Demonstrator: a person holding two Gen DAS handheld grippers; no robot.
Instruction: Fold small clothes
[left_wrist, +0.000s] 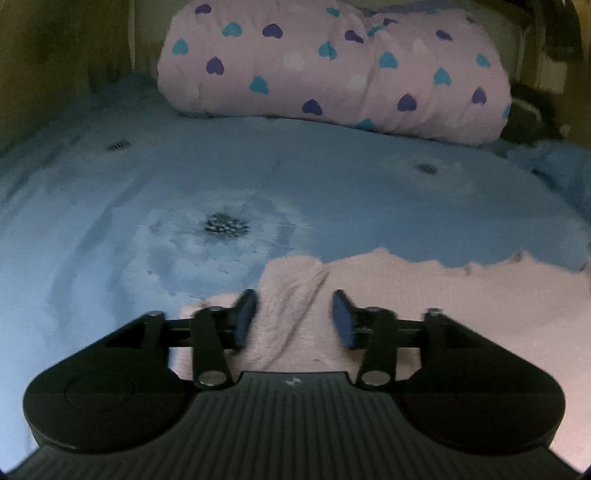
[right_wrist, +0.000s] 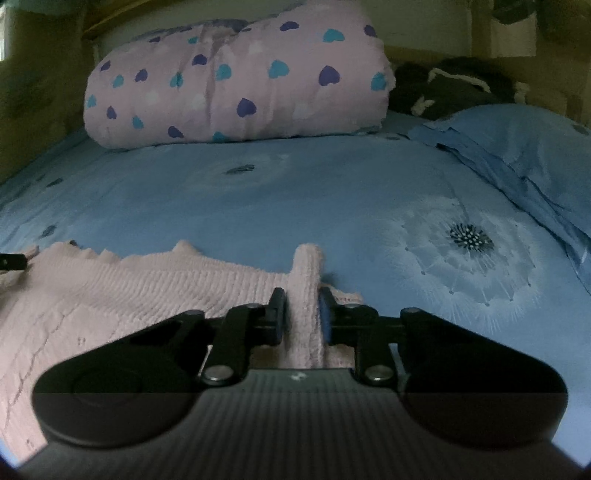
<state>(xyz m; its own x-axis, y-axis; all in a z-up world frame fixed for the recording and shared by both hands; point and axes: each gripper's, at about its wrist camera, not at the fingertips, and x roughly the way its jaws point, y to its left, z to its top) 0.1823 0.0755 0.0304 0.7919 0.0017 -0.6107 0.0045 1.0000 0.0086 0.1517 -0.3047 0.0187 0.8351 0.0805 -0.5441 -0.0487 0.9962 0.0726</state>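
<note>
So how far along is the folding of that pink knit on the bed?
Barely started. The pink knit garment lies spread on the blue bedsheet, no fold visible. The right claw pinches a raised ridge of it; the left claw stands open over the fabric. All folding remains.

Both wrist views are dim and soft, with smeared, blocky compression and little fine detail. Light is even and diffuse, falling flat on the blue bedsheet (left_wrist: 332, 184) without glare or hard shadows; the corners above the sheet sink into murky brown-green darkness. Fisheye distortion bows the sheet's far edge and rounds the heart-print quilt (right_wrist: 236, 85) behind it. The dandelion print on the sheet is blurred in the left view, sharper in the right. Gripper housings below the sheet are near-black.
</note>
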